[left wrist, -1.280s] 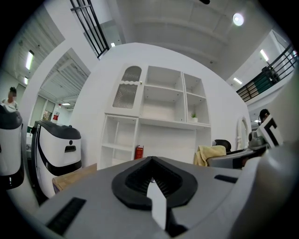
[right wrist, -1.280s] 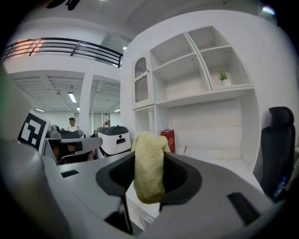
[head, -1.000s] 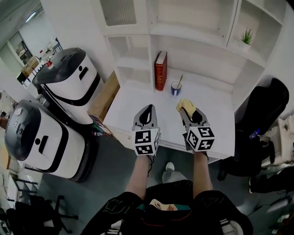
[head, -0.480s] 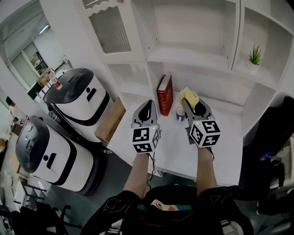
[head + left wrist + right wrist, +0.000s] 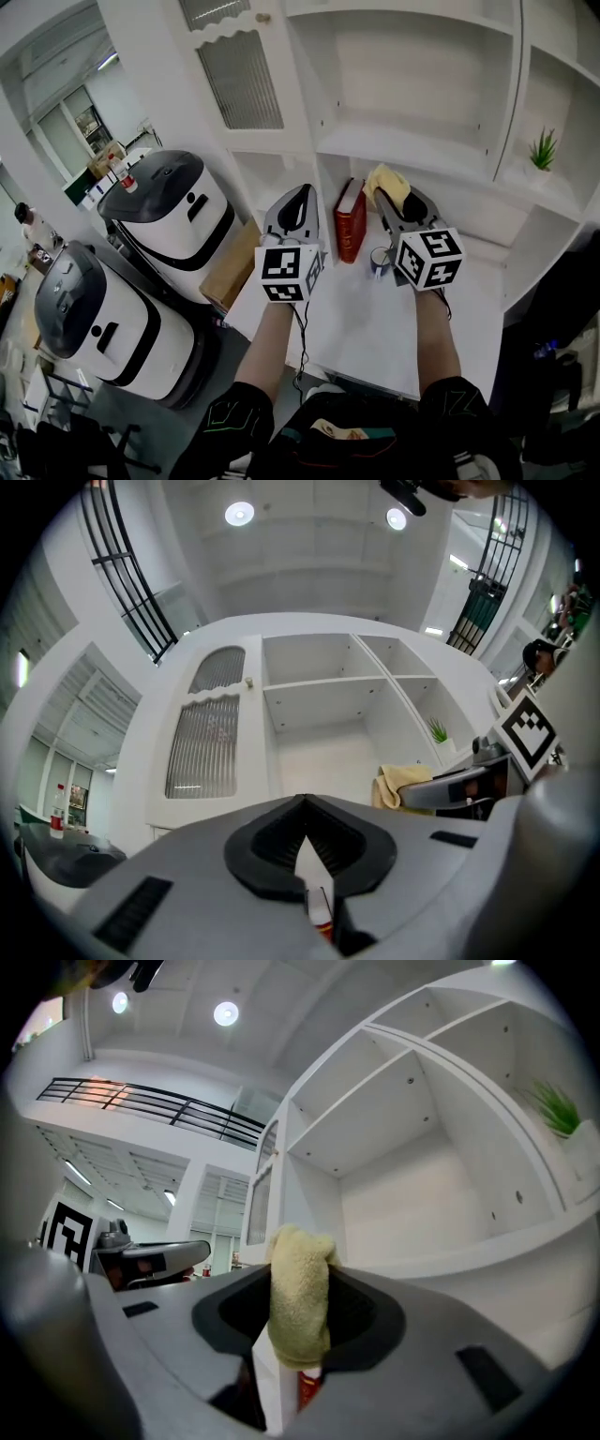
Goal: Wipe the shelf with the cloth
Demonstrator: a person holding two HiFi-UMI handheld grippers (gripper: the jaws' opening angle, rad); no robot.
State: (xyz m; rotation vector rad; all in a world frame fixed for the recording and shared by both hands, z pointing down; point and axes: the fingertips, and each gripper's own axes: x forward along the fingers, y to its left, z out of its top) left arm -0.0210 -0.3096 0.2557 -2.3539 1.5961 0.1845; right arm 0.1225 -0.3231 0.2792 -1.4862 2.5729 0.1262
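The yellow cloth [image 5: 388, 182] is pinched between the closed-down jaws of the right gripper [image 5: 395, 199] and is held up in front of the white shelf [image 5: 427, 153], with its bunched end sticking out past the jaw tips; whether it touches the shelf board cannot be told. The left gripper [image 5: 301, 192] is held just beside it with its jaws pressed together on nothing. Below them, a red book [image 5: 351, 221] is stood upright on the white desk [image 5: 375, 328] beside a blue mug [image 5: 380, 261].
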